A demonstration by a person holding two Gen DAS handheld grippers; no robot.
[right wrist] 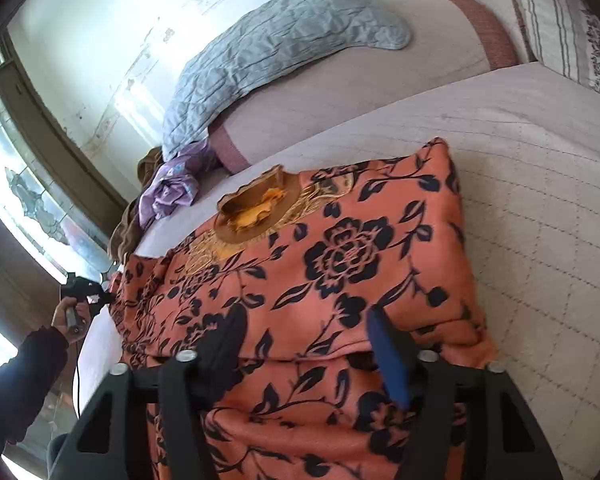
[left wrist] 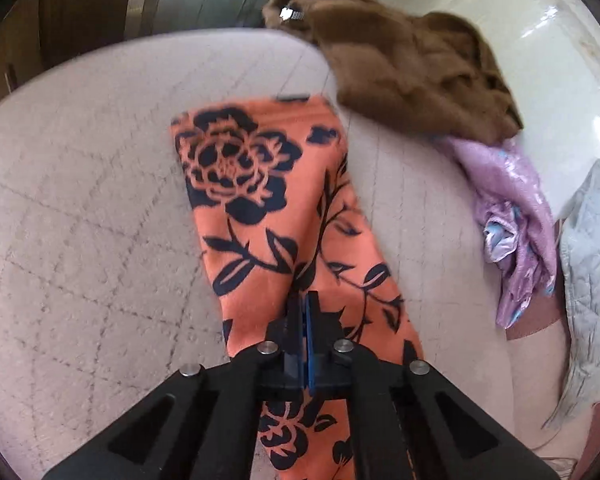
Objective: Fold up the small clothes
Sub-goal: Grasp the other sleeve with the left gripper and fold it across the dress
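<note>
An orange garment with a black flower print [left wrist: 268, 216] lies on the pale quilted bed [left wrist: 80, 200]. My left gripper [left wrist: 305, 300] is shut on a pinched fold of this garment and holds a strip of it up. In the right wrist view the same garment [right wrist: 340, 256] lies spread on the bed, with a gold embroidered neckline [right wrist: 256, 208] facing up. My right gripper [right wrist: 304, 320] is open, its fingers [right wrist: 388, 356] just above the garment's near part. The left gripper [right wrist: 86, 290] shows at the garment's far left edge, held by a hand.
A brown fuzzy garment [left wrist: 412, 60] and a lilac satin garment [left wrist: 508, 216] lie heaped at the bed's edge. A grey quilted cloth [right wrist: 276, 48] lies over the mauve bed base [right wrist: 340, 92]. A striped pillow [right wrist: 560, 20] lies at the back right. A window [right wrist: 28, 184] is on the left.
</note>
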